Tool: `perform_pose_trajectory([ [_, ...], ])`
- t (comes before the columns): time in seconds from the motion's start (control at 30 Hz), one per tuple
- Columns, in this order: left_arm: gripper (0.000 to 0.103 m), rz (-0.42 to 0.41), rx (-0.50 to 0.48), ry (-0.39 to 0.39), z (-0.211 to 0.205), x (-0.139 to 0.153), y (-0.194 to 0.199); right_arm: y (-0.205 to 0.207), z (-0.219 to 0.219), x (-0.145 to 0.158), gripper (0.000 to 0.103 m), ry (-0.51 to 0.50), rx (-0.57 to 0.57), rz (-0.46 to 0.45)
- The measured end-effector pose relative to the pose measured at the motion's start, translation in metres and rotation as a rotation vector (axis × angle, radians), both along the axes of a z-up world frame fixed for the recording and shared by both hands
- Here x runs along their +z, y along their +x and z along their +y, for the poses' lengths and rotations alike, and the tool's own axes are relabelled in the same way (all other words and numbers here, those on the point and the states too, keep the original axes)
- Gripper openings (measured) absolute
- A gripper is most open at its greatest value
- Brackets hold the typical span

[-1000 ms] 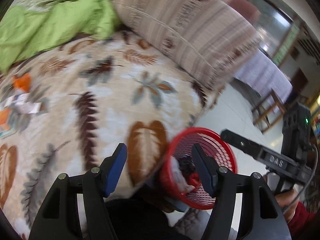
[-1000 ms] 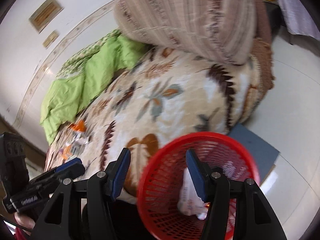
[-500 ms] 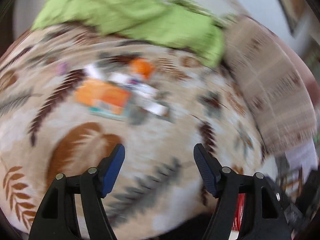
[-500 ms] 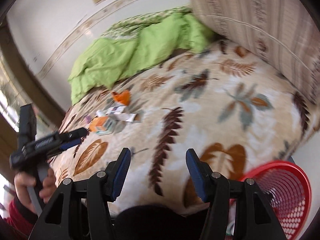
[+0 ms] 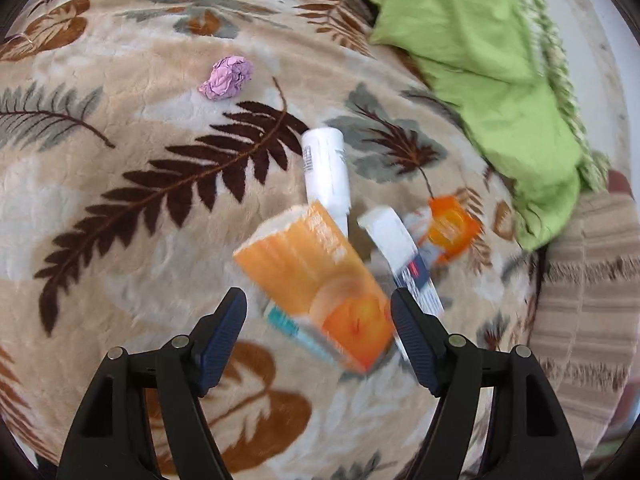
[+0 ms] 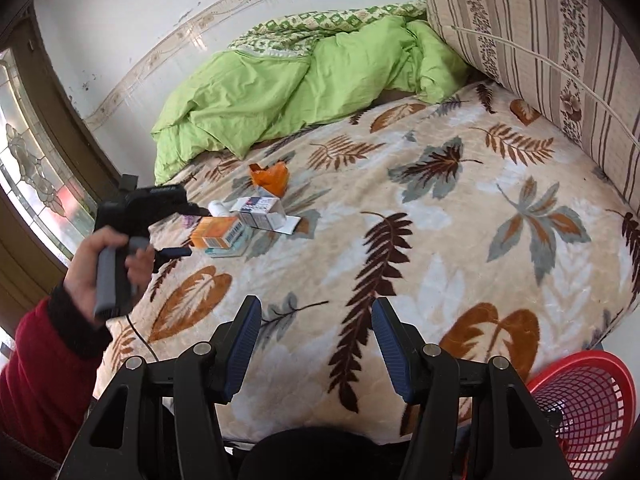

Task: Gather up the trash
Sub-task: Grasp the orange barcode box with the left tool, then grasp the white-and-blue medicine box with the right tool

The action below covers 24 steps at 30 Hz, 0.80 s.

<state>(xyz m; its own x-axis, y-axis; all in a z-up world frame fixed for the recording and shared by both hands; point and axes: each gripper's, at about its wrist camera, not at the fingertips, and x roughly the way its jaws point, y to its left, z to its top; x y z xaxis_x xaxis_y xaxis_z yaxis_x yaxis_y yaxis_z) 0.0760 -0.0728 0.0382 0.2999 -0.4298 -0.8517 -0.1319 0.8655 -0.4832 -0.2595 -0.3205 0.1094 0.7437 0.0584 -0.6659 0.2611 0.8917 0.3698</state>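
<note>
A cluster of trash lies on the leaf-patterned blanket [image 5: 120,208]. An orange carton [image 5: 316,280] lies just ahead of my left gripper [image 5: 318,316], whose jaws are opening, nothing pressed between the pads. Behind the carton lie a white tube [image 5: 326,168], a white box [image 5: 400,256] and an orange wrapper [image 5: 452,232]. A crumpled purple paper [image 5: 227,77] sits apart at the far left. In the right wrist view my right gripper [image 6: 316,340] hangs open and empty above the blanket. The same cluster shows there, with the orange carton [image 6: 218,232] by the left gripper [image 6: 176,252]. The red mesh basket [image 6: 580,408] stands on the floor at the lower right.
A green quilt [image 6: 288,84] is bunched at the head of the bed. A striped rolled bedding [image 6: 540,44] lies along the right side. A hand in a red sleeve [image 6: 48,352] holds the left gripper's handle. A window [image 6: 28,168] is at the left.
My left gripper swung from the red basket across the bed to the trash cluster, rolling, and its jaws widened. My right gripper turned off the basket to face the bed.
</note>
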Motion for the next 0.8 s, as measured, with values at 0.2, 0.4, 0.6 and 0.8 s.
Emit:
perform_pose_trajectory([
  [0.2,0.066,0.008,-0.067,0.063,-0.02,-0.019,0.012,-0.001,-0.014,-0.013,0.061,0.03,-0.03,0.03],
  [0.4,0.027,-0.079,-0.17,0.077,-0.014,-0.011,0.0,0.001,-0.016,-0.016,0.061,0.035,-0.024,0.034],
  [0.6,0.023,-0.099,-0.264,0.028,0.022,-0.008,-0.025,0.013,-0.009,-0.011,0.061,0.02,0.007,0.027],
  [0.8,0.023,-0.147,-0.309,0.01,0.06,-0.006,-0.062,0.05,0.005,-0.007,0.061,0.025,0.111,0.027],
])
